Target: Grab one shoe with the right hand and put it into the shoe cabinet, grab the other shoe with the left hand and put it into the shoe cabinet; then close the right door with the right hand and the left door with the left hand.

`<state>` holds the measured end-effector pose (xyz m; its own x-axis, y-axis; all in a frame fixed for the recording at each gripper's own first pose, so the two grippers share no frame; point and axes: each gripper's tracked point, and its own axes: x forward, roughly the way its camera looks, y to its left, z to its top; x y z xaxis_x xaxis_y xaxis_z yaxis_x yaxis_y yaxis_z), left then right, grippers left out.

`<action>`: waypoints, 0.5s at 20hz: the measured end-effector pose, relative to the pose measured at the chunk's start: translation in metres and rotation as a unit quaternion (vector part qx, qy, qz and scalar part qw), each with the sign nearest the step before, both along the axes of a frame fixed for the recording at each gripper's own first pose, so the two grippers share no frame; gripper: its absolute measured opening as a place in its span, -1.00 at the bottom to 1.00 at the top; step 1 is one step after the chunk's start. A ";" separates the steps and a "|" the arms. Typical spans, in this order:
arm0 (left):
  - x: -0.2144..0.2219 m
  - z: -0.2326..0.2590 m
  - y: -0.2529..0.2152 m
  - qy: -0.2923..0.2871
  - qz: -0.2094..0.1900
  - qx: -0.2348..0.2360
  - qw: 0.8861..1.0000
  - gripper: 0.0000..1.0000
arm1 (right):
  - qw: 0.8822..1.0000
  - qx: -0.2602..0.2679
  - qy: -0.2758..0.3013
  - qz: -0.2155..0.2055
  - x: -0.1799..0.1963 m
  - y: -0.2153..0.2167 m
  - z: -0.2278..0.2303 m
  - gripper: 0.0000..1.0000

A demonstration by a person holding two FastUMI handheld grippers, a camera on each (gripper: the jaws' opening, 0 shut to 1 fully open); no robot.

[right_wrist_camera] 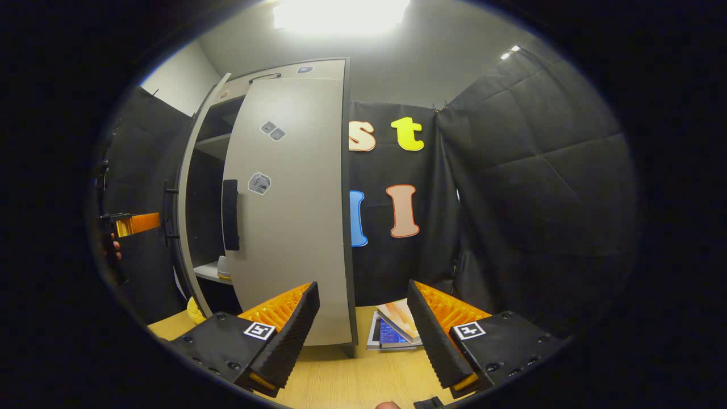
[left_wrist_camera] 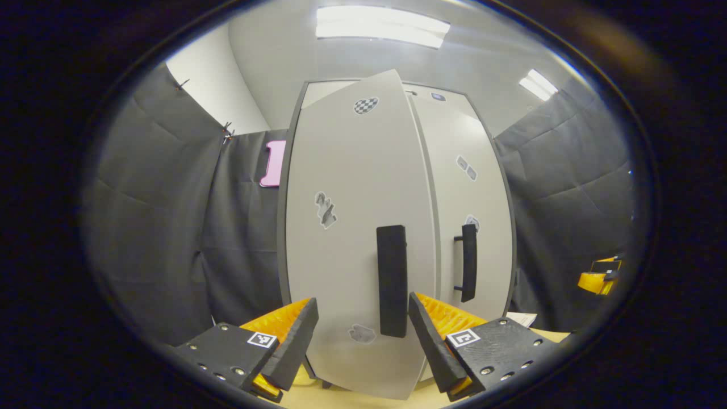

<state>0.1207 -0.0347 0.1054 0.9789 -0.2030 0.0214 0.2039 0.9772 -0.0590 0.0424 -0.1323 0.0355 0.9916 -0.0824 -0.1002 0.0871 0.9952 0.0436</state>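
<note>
The grey shoe cabinet (left_wrist_camera: 488, 187) fills the left gripper view. Its left door (left_wrist_camera: 352, 227) stands ajar, swung toward me, and the right door (left_wrist_camera: 477, 199) is closed. My left gripper (left_wrist_camera: 362, 299) is open, its fingers either side of the lower end of the left door's black handle (left_wrist_camera: 392, 281) without pressing it. In the right gripper view the right door (right_wrist_camera: 289, 216) is closed, and the gap beside it shows shelves and a pale shoe (right_wrist_camera: 224, 267). My right gripper (right_wrist_camera: 362, 287) is open and holds nothing, low in front of the cabinet's right corner. The left gripper (right_wrist_camera: 136, 223) is by the left door's edge.
The cabinet stands on a wooden table (right_wrist_camera: 341, 375). A small stack of books (right_wrist_camera: 397, 329) lies on it to the cabinet's right, between my right fingers. Black cloth walls close in on both sides. A yellow object (right_wrist_camera: 195, 309) sits at the cabinet's foot.
</note>
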 end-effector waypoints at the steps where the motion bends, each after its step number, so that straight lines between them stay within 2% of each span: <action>1: -0.006 -0.001 0.001 0.001 0.001 0.001 1.000 0.82 | 1.000 -0.002 -0.001 0.002 0.000 0.003 0.001 0.95; 10: -0.059 -0.002 0.063 0.005 0.047 0.011 0.999 0.80 | 0.999 -0.004 -0.021 0.025 0.002 0.021 0.016 0.93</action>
